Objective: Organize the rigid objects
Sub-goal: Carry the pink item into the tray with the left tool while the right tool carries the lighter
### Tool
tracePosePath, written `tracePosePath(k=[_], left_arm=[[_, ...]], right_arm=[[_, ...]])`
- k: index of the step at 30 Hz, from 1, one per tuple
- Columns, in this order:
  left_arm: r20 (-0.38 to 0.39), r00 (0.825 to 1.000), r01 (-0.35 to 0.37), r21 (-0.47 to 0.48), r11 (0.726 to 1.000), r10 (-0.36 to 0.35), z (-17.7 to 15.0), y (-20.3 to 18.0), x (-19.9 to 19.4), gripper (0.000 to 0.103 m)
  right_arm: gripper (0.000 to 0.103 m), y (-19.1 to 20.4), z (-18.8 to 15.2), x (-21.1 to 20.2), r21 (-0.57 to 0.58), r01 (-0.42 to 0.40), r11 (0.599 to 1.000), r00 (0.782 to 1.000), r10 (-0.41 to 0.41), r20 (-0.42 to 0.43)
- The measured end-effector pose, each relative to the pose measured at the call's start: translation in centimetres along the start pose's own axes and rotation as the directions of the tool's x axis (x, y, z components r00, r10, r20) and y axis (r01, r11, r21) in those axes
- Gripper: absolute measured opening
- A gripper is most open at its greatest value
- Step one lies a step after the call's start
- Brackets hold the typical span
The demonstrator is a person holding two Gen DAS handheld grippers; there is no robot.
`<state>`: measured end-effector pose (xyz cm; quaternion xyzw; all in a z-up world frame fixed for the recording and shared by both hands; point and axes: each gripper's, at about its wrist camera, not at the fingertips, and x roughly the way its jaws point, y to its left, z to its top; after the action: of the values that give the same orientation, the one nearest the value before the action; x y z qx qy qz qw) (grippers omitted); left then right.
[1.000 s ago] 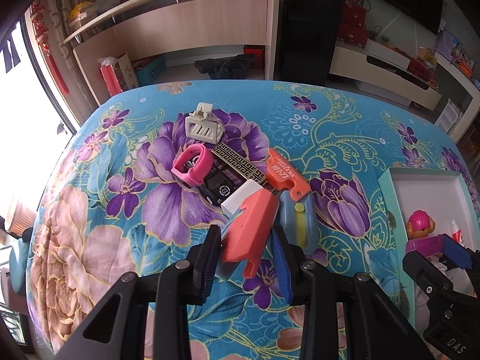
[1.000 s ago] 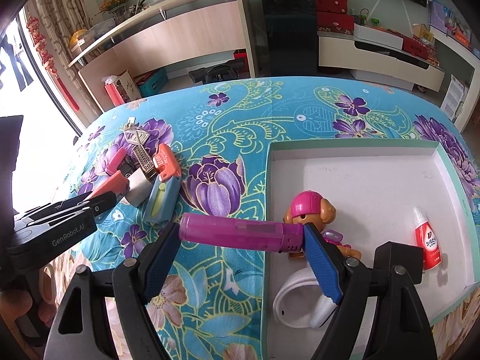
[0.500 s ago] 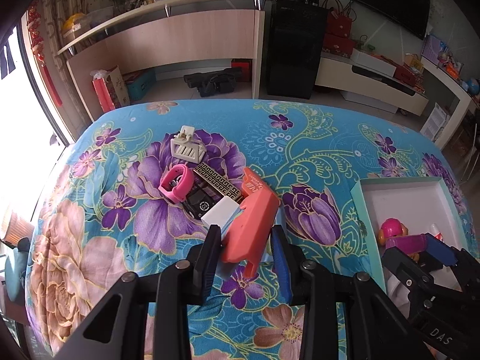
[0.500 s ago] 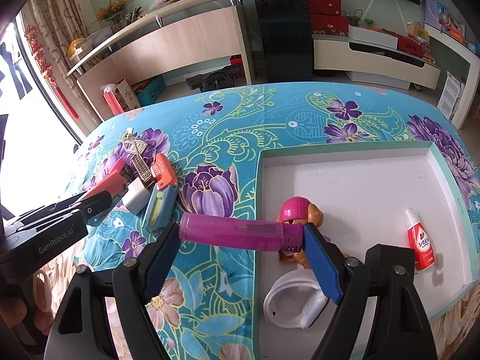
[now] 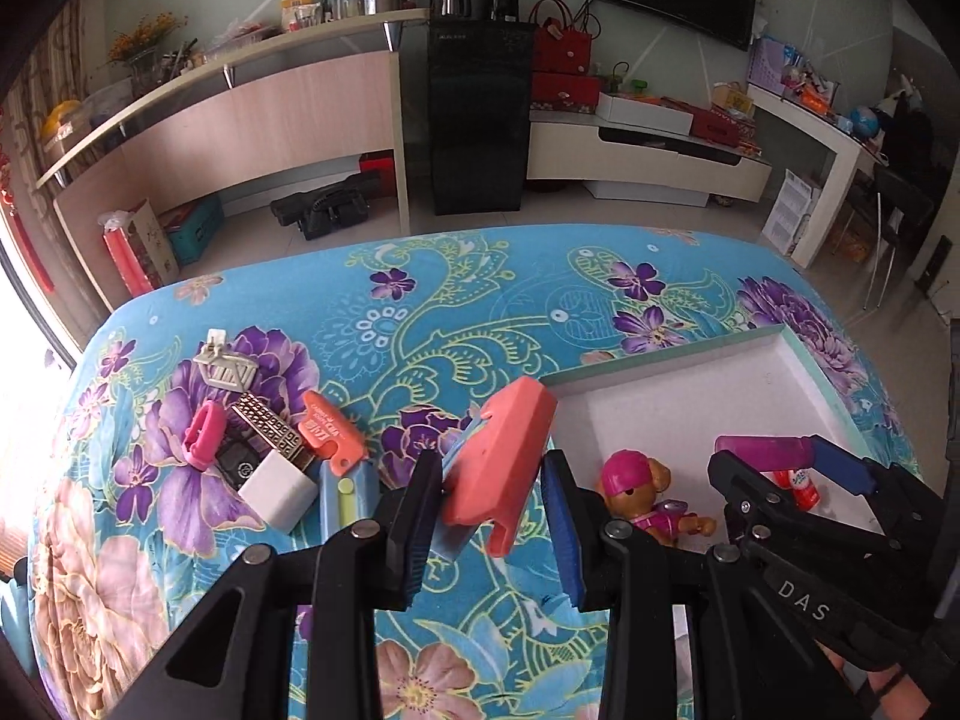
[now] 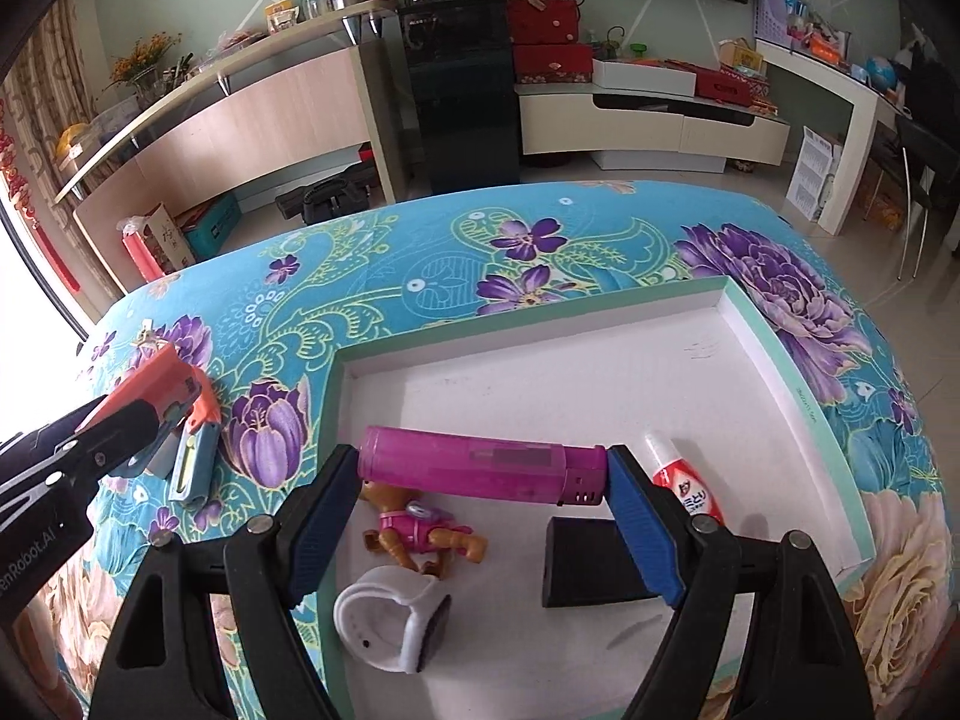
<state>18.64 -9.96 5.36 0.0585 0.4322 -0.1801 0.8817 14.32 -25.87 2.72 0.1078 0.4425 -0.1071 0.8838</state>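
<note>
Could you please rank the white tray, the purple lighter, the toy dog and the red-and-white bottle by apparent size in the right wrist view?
1. White tray
2. Purple lighter, though it is held nearer the camera
3. Toy dog
4. Red-and-white bottle, partly hidden, so unsure against the dog

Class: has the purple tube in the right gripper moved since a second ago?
Yes. The purple tube now hangs over the white tray; earlier it straddled the tray's left rim.

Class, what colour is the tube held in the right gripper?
Magenta-pink tube, clearest in the right wrist view.
</note>
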Motion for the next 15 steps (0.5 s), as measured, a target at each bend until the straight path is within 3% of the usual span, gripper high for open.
tracePosePath(k=[6,15], left_arm=[[-0.009,1.000,0.024,0.065,0.998,-0.023,0.2,-3.9,1.9,0.037],[-0.006,0.997,0.073,0.078,0.994,-0.072,0.7,-6.7,4.3,0.037]], right_arm=[[0.082,-2.9,-0.1,0.7,0.056,0.065,0.996,0.998,-0.065,-0.008],[0.083,-5.1,-0.4,1.6,0.098,0.114,0.989,0.993,-0.112,-0.025]])
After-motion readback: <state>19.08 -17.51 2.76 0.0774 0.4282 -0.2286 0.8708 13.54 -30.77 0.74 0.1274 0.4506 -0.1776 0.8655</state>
